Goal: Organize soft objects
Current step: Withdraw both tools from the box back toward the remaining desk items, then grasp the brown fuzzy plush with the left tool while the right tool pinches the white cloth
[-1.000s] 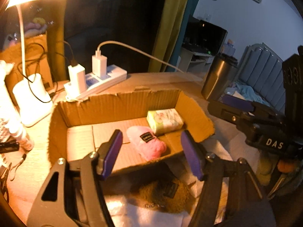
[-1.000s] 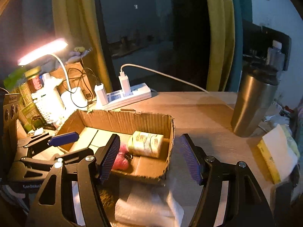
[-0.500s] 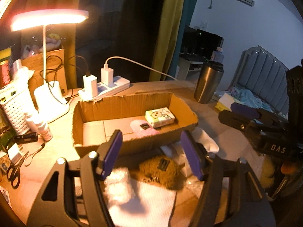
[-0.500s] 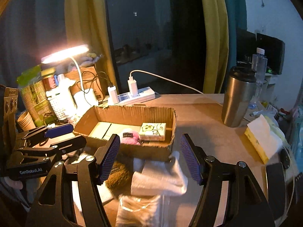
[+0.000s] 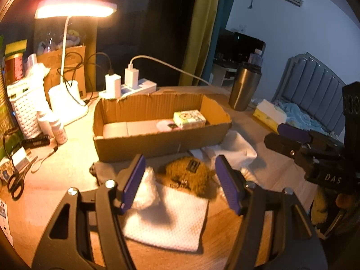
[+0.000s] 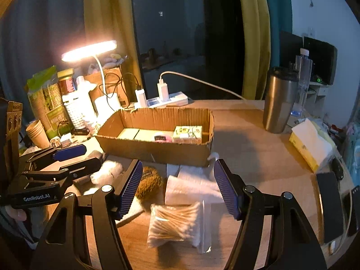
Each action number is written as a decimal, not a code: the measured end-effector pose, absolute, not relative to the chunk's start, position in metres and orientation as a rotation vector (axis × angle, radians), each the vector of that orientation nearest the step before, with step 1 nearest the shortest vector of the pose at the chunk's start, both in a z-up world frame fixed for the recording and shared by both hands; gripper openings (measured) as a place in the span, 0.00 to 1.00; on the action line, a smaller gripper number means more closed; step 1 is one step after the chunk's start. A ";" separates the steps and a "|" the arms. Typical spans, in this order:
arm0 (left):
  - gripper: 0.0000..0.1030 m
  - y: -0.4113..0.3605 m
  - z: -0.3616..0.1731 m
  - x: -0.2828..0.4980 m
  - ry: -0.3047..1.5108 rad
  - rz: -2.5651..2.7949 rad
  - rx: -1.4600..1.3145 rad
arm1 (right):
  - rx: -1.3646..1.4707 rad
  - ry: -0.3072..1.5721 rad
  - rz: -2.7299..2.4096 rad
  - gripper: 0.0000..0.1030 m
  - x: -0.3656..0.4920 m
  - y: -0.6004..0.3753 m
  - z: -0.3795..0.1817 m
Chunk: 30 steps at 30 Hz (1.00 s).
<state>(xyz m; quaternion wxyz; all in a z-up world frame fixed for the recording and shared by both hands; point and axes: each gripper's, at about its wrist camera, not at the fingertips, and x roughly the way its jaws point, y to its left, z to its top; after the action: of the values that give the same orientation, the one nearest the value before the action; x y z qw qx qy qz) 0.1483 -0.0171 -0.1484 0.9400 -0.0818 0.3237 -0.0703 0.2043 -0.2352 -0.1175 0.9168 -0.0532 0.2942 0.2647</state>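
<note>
A cardboard box point(image 5: 157, 144) point(image 6: 157, 153) on the table holds a pink plush point(image 5: 164, 125) point(image 6: 160, 137) and a tissue pack point(image 5: 189, 118) point(image 6: 187, 132). In front of it lie a brown fuzzy plush point(image 5: 187, 175) point(image 6: 148, 183), a white cloth point(image 5: 171, 216), white folded cloths point(image 6: 191, 186) point(image 5: 234, 150), a white fluffy item point(image 5: 146, 186) point(image 6: 108, 174) and a bag of cotton swabs point(image 6: 175, 225). My left gripper point(image 5: 180, 184) is open and empty just above the brown plush. My right gripper point(image 6: 178, 187) is open and empty above the folded cloths.
A lit desk lamp point(image 5: 67, 67), a power strip with chargers point(image 5: 128, 87), a white basket point(image 5: 24, 110), small bottles point(image 5: 58, 130) and scissors point(image 5: 15, 182) stand left. A steel tumbler point(image 6: 279, 101) and a tissue box point(image 6: 310, 148) stand right.
Both grippers have pulled back from the box towards me and risen. The loose soft items in front of the box have come into view. Both stay open.
</note>
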 end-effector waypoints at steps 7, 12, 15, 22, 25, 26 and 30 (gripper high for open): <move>0.64 -0.028 -0.163 0.157 0.708 -0.137 -0.152 | -0.102 0.644 0.553 0.67 0.212 -0.239 -0.136; 0.64 -0.040 -0.176 0.172 0.748 -0.140 -0.143 | -0.089 0.675 0.561 0.67 0.226 -0.246 -0.148; 0.64 -0.047 -0.185 0.182 0.779 -0.143 -0.139 | -0.087 0.693 0.562 0.67 0.234 -0.247 -0.156; 0.64 -0.053 -0.201 0.203 0.839 -0.131 -0.131 | -0.074 0.732 0.545 0.72 0.257 -0.252 -0.173; 0.64 -0.054 -0.208 0.213 0.870 -0.120 -0.130 | -0.086 0.765 0.561 0.72 0.268 -0.249 -0.182; 0.64 -0.055 -0.211 0.215 0.883 -0.119 -0.132 | -0.094 0.772 0.566 0.73 0.271 -0.248 -0.184; 0.65 -0.060 -0.217 0.222 0.905 -0.119 -0.124 | -0.124 0.799 0.575 0.73 0.281 -0.243 -0.192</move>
<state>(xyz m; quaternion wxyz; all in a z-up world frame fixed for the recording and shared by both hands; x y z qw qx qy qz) 0.2216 -0.0595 -0.2172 0.8959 -0.0597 0.4365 -0.0575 0.2813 -0.2427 -0.1922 0.8795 -0.0593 0.3831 0.2760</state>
